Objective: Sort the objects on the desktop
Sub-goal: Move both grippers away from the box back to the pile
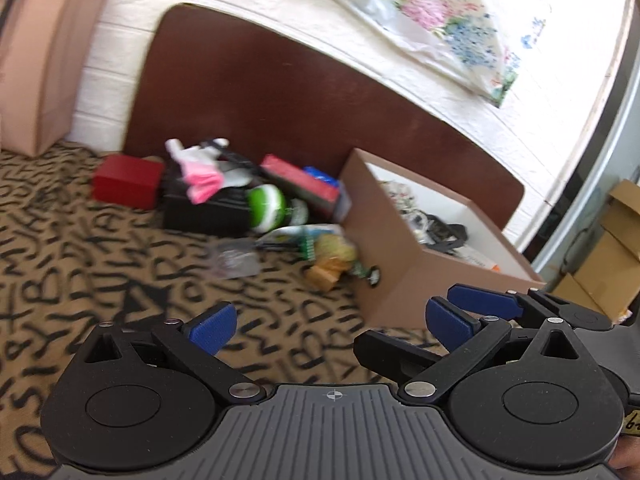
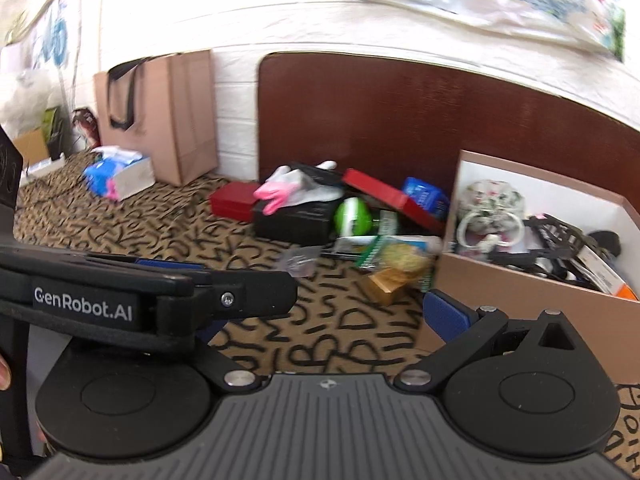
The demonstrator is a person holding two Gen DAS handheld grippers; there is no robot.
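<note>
Left tongs (image 1: 334, 326) level and low over the letter-print worktop (image 1: 80, 272), pads wide apart, nothing held. Right tongs (image 2: 320, 316) alongside at the same height, also wide open and empty, left pad partly hidden behind the other unit. Clutter pile (image 2: 340, 220) sits well ahead, red box (image 1: 128, 182) at its left, brown sorting box (image 2: 532, 284) right.

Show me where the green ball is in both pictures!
Left wrist view: the green ball sits a little left of centre, in the pile against the black box.
Right wrist view: the green ball sits just right of centre, again beside the black box.
Shared landmark: the brown box stands to the ball's right in both.
</note>
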